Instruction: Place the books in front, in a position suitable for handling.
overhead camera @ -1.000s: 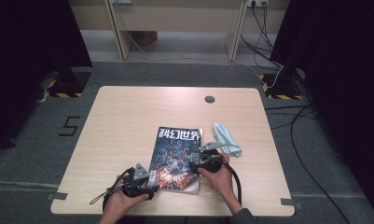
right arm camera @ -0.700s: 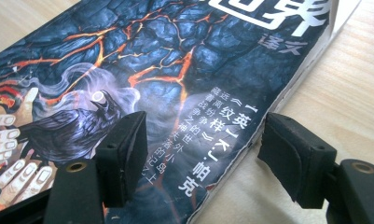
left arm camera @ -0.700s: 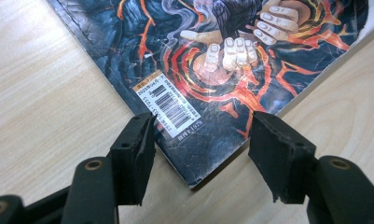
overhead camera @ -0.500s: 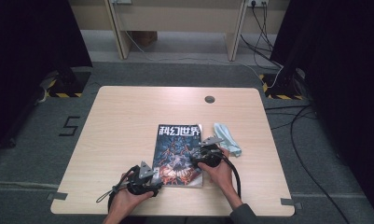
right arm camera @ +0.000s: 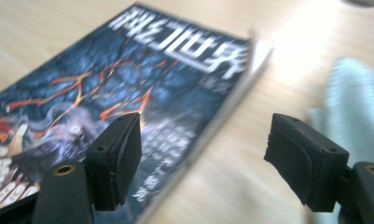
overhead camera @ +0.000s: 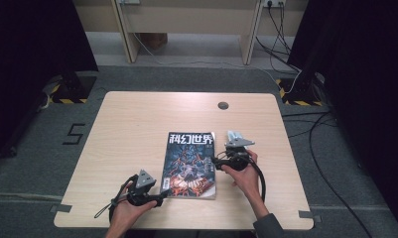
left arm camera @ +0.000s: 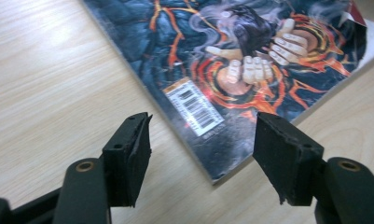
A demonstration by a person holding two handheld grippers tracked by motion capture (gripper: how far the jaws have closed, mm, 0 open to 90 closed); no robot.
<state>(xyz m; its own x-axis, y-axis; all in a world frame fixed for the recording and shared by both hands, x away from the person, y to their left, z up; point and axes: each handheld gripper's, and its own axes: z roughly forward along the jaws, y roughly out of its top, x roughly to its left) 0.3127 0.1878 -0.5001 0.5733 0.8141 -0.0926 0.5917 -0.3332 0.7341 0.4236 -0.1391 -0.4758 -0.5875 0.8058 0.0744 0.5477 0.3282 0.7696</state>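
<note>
High view: I saw the dark, glossy rectangular magazine with lava-coloured cover art (overhead camera: 190, 165) lying closed and flat on the pale wooden table (overhead camera: 137, 124), nearer the front edge than the back and a little right of the middle. Its long axis ran from the front edge toward the back edge, tilted slightly; the white title block pointed toward the back edge, and the barcode corner lay toward the front-left corner.

My left gripper (overhead camera: 159, 197) stood at that front-left corner of the magazine, and my right gripper (overhead camera: 214, 159) at the middle of its right-hand long edge. In the left gripper view the black jaws were parted, astride the barcode corner without pressing it; they had just been opening. In the right gripper view the jaws were likewise wide, straddling the page edge, nothing clamped; they too had just been opening. A pale blue-green cloth (right arm camera: 357, 93) lay just right of the magazine.

I judged the placing done, the magazine released, and only withdrawal left.
</note>
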